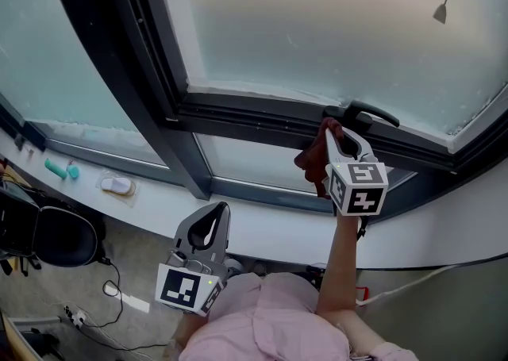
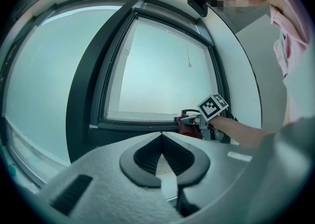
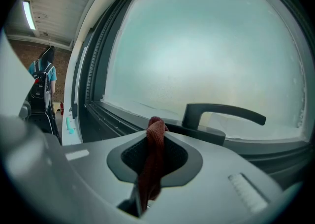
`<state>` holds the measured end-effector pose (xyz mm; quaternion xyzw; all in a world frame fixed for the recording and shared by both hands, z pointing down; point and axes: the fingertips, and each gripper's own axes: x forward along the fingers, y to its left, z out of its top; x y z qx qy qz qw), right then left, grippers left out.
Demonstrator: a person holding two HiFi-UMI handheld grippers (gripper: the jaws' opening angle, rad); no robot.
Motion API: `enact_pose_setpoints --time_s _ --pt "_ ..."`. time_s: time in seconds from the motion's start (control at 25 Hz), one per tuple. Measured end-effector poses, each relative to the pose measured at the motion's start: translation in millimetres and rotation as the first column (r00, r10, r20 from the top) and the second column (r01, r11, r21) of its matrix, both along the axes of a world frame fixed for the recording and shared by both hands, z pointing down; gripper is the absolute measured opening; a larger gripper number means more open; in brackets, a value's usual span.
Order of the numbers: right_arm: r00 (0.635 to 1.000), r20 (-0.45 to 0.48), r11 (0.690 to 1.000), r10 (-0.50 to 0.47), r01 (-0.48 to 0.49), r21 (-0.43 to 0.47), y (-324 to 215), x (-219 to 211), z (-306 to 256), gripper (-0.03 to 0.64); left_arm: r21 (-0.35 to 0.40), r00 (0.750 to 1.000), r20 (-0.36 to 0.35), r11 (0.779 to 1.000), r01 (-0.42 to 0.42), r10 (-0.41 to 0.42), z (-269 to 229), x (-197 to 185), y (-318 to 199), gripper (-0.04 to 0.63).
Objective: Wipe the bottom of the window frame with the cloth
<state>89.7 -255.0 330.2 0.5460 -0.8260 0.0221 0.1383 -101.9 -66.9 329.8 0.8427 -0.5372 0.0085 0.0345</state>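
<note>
At 7 o'clock in the head view, the left gripper (image 1: 216, 209) hung low before the white sill (image 1: 262, 228), well apart from the work. Its own view showed grey, moulded jaws with ribbed black pads, together at the tips, with nothing between them.

Toward 12 o'clock from it ran the frame (image 1: 254, 117), a dark, matt rail with stepped grooves set under frosted, milky glass (image 1: 317, 26).

At about 2 o'clock from the left gripper was the cloth (image 1: 311, 159), dark red, soft and limp, bunched into a fold. The right gripper (image 1: 330, 136) was clamped on it. In the right gripper view the fold stood up between the jaws, and its loose end trailed down behind them. The top of the fold seemed to touch the bottom rail at 7 o'clock from the handle (image 1: 373, 112), a smooth black lever with a rounded base.

The wiping itself appeared to be in hand, at the right-hand stretch of the rail. Whether the length toward 9 o'clock had been wiped could not be told. The next move would likely call for pressing the fold into the grooves and sliding it along the rail toward 9 o'clock. It would need a firm clamp so the limp fabric did not drag free, and a path clear of the handle's base.
</note>
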Motion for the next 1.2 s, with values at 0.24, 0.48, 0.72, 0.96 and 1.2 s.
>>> enact_pose_setpoints --time_s 0.24,0.48,0.72,0.96,1.2 --pt "1.000 0.000 1.000 0.020 -0.020 0.000 0 8 0 0.051 -0.003 1.000 -0.004 1.000 -0.004 0.004 0 -1 -3 -0.002" --pt "0.998 0.001 0.998 0.063 -0.063 -0.003 1 22 0 0.051 -0.003 1.000 -0.011 1.000 -0.013 0.013 1 -5 -7 -0.002" --pt "0.995 -0.016 0.995 0.097 -0.097 -0.001 1 23 1 0.051 -0.001 0.999 -0.017 1.000 -0.031 0.031 1 -12 -11 -0.002" --pt "0.991 0.013 0.991 0.136 -0.136 0.002 2 23 -1 0.051 0.000 0.998 -0.023 0.999 -0.053 0.053 -2 -30 -17 -0.002" --pt "0.985 0.094 0.986 0.144 -0.151 0.074 14 2 -27 0.051 -0.005 0.997 -0.005 0.997 -0.083 0.083 -11 -55 -23 -0.003"
